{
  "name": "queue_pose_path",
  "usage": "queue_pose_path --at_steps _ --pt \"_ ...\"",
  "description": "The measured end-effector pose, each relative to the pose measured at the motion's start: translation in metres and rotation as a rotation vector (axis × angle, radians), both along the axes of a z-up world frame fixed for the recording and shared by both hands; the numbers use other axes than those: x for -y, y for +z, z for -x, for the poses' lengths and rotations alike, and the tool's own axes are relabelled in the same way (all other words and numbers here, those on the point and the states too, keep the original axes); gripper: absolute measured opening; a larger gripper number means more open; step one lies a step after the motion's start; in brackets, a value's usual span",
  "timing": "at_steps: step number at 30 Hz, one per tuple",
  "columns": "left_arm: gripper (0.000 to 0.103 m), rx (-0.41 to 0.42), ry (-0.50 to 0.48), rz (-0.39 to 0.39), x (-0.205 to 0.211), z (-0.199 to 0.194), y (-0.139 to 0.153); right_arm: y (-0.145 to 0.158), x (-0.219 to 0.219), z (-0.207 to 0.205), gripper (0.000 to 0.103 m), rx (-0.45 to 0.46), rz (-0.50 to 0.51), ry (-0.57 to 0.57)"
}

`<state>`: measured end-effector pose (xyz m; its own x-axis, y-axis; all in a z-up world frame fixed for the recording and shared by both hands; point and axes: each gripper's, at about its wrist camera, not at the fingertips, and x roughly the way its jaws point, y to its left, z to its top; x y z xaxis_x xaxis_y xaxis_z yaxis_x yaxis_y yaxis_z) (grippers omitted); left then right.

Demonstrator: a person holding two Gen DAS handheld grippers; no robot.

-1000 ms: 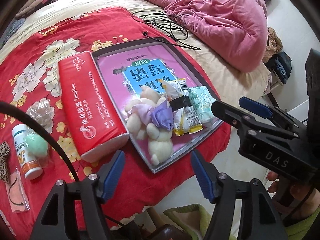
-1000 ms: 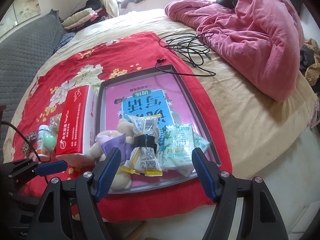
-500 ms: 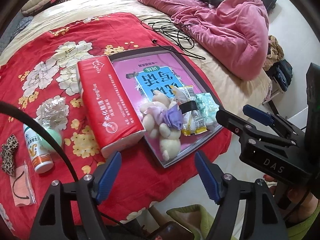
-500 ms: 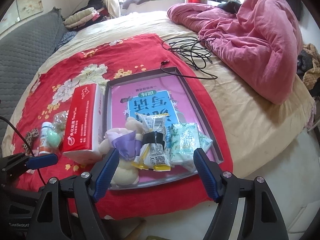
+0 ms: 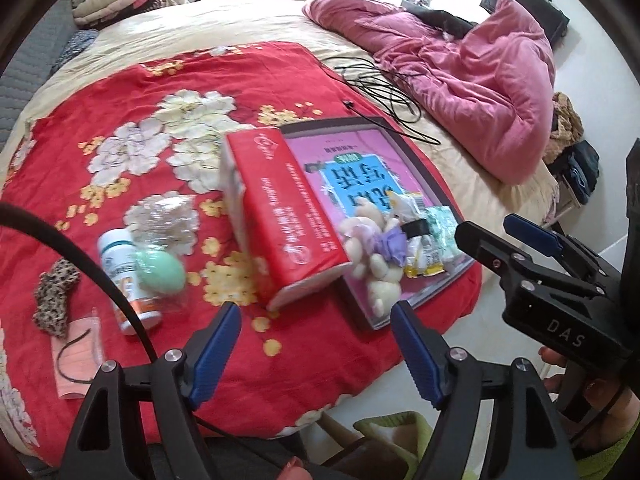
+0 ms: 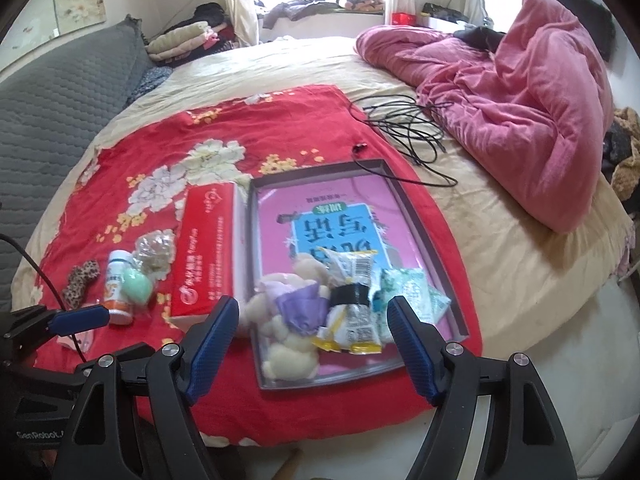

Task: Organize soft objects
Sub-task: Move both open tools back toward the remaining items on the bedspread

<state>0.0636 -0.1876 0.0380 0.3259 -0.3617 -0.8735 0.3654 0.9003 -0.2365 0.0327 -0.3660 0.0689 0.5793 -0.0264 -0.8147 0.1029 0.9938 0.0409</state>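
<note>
Left wrist view: your left gripper (image 5: 316,316) hangs wide, empty, above the red blanket's (image 5: 140,92) near edge. Plush toy (image 5: 372,248) lies in the tray's (image 5: 416,160) near corner.

Right wrist view: your right gripper (image 6: 312,320) wide, empty, over the tray's near edge; toy beside snack packets (image 6: 352,300).

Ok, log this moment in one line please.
left gripper: open, empty | right gripper: open, empty | plush bear, snack packets: in tray | tissue pack: beside tray
</note>
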Motion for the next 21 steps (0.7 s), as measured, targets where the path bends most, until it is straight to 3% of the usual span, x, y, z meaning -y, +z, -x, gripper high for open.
queue_pose_path --at_steps 21 --pt "0.077 0.039 0.198 -0.019 -0.128 0.001 0.025 0.034 -0.114 -0.018 0.078 0.061 0.05 0.201"
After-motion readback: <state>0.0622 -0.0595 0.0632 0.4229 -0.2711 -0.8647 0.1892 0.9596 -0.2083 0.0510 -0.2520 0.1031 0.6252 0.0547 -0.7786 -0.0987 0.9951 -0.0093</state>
